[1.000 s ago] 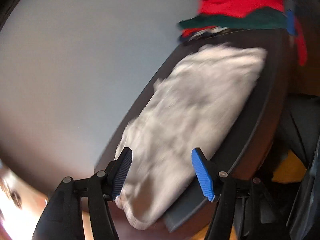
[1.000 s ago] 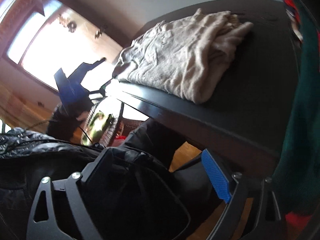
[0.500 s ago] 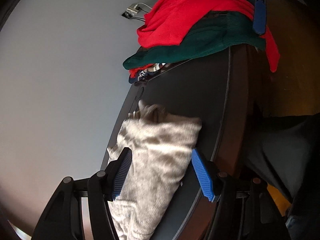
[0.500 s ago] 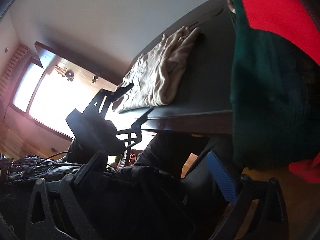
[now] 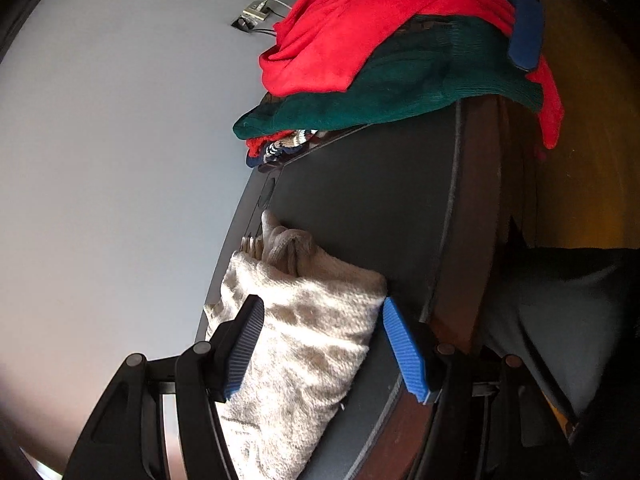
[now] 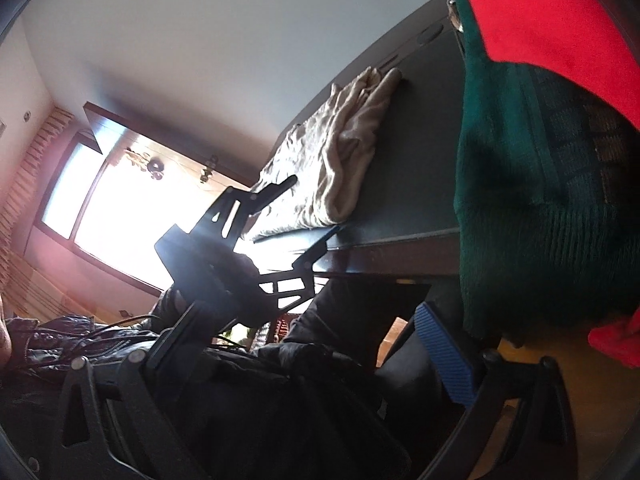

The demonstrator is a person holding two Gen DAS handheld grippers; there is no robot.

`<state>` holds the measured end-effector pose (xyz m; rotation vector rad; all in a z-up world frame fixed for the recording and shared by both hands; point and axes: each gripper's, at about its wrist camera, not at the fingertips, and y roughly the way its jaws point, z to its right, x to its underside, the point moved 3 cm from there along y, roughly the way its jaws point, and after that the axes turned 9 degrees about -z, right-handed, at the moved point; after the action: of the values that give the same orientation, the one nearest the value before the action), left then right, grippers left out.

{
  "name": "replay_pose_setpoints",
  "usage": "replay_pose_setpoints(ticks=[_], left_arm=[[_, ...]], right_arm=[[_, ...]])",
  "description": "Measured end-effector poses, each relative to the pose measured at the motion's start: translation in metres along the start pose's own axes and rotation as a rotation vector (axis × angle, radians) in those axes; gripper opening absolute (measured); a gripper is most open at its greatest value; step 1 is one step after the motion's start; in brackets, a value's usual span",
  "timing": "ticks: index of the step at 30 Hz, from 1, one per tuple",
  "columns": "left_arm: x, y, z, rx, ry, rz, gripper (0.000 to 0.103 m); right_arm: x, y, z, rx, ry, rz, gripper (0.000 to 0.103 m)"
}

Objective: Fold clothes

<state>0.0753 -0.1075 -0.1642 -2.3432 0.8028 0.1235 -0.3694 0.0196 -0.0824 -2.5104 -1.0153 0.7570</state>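
Red garment point(image 5: 380, 28) atop green sweater point(image 5: 400, 92)

A folded sweater point(image 5: 304, 344) lies on the surface point(image 5: 372, 208) near its wall-side edge, between the left tool's point(image 5: 324, 350) spread fingers; a clothes pile point(image 5: 384, 64) sits well beyond.

Left tongs point(image 5: 322, 346) spread wide, right tongs point(image 6: 312, 356) likewise spread, low, tilted

Beige sweater's point(image 5: 304, 344) near end off-frame
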Motion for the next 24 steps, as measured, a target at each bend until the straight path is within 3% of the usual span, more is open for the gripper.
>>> replay_pose_setpoints(ticks=[8,10,12,17,19,24], left_arm=[[-0.008,0.009,-0.003,0.003,-0.030,-0.020,0.064],[-0.007,0.009,-0.004,0.029,-0.054,-0.022,0.058],[-0.006,0.008,-0.003,0.074,-0.073,-0.029,0.039],[-0.007,0.008,0.004,0.039,-0.070,-0.017,0.039],[-0.007,0.011,0.001,0.080,-0.105,-0.022,0.012],[-0.005,0.002,-0.032,0.112,-0.296,0.033,0.010]], right_arm=[[0.003,-0.001,0.004,-0.023,0.019,0.016,0.103],[0.003,0.000,0.006,-0.027,0.024,0.017,0.103],[0.003,0.001,0.007,-0.028,0.028,0.017,0.103],[0.002,0.003,0.008,-0.035,0.037,0.019,0.103],[0.002,0.004,0.007,-0.037,0.034,0.021,0.103],[0.002,-0.001,0.004,-0.060,0.034,0.054,0.103]])
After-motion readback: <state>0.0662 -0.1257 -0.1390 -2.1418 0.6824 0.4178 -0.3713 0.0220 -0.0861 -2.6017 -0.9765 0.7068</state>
